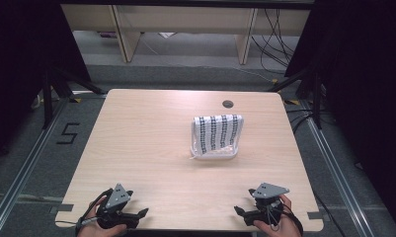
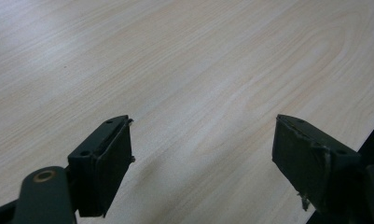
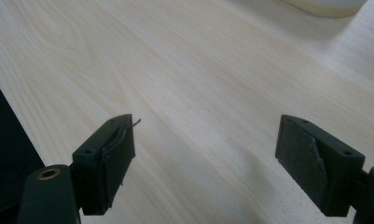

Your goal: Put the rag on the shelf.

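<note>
Pale wood grain runs under both of your tools; the light wooden table (image 1: pixel 151 148) is bare where they rest, at its near edge. Your left gripper (image 2: pixel 201 149) has its jaws spread wide, the black padded fingers (image 2: pixel 111 163) standing well apart with nothing between them but tabletop; they hold nothing and touch nothing that you can see. Your right gripper (image 3: pixel 205 154) matches it; its jaws are just as wide, its worn black pads (image 3: pixel 302 161) empty, one pad's facing peeling a little at the edge. From the high view your left gripper (image 1: pixel 136 215) sits near the table's front left corner and your right gripper (image 1: pixel 245 213) near the front right, the two well apart, each in a hand (image 1: pixel 279 228). The folded white cloth with dark checked stripes (image 1: pixel 217 136) lies right of the table's middle, well beyond both tools and nearer the right one; its pale edge (image 3: pixel 324 5) shows at the top of the right gripper view; a small round dark hole (image 1: pixel 228 104) sits in the table behind it.
</note>
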Demonstrator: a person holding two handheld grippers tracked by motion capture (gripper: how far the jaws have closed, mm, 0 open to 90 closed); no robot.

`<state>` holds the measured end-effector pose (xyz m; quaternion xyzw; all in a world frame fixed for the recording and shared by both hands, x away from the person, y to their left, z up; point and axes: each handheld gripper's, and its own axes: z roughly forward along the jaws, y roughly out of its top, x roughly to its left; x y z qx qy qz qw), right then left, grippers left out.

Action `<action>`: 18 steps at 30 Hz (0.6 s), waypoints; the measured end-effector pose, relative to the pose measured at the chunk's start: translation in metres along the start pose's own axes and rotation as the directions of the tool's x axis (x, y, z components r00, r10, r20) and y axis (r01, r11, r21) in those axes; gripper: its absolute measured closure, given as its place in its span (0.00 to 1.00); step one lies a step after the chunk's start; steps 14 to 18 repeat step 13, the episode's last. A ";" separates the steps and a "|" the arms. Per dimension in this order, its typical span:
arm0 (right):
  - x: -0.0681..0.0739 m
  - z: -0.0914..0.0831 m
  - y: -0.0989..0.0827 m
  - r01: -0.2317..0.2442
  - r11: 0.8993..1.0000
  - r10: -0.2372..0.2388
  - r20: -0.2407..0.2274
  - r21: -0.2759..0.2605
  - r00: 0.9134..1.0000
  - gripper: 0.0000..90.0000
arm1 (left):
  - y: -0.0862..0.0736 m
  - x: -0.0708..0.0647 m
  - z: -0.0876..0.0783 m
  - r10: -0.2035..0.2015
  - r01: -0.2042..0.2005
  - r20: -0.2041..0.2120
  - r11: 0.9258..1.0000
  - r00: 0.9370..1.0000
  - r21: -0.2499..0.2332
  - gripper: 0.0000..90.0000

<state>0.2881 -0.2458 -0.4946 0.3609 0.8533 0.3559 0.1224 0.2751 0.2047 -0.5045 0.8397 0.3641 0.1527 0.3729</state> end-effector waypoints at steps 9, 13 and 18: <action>-0.001 0.001 0.000 0.022 1.000 -0.022 0.002 -0.014 1.000 0.23 | 0.000 0.000 -0.001 0.009 -0.009 0.001 1.000 1.000 0.006 0.21; -0.002 0.000 0.000 0.025 1.000 -0.025 -0.001 -0.013 1.000 0.23 | 0.000 0.000 0.000 0.000 0.000 0.000 1.000 1.000 -0.002 0.21; -0.002 0.000 0.000 0.025 1.000 -0.025 -0.001 -0.013 1.000 0.23 | 0.000 0.000 0.000 0.000 0.000 0.000 1.000 1.000 -0.002 0.21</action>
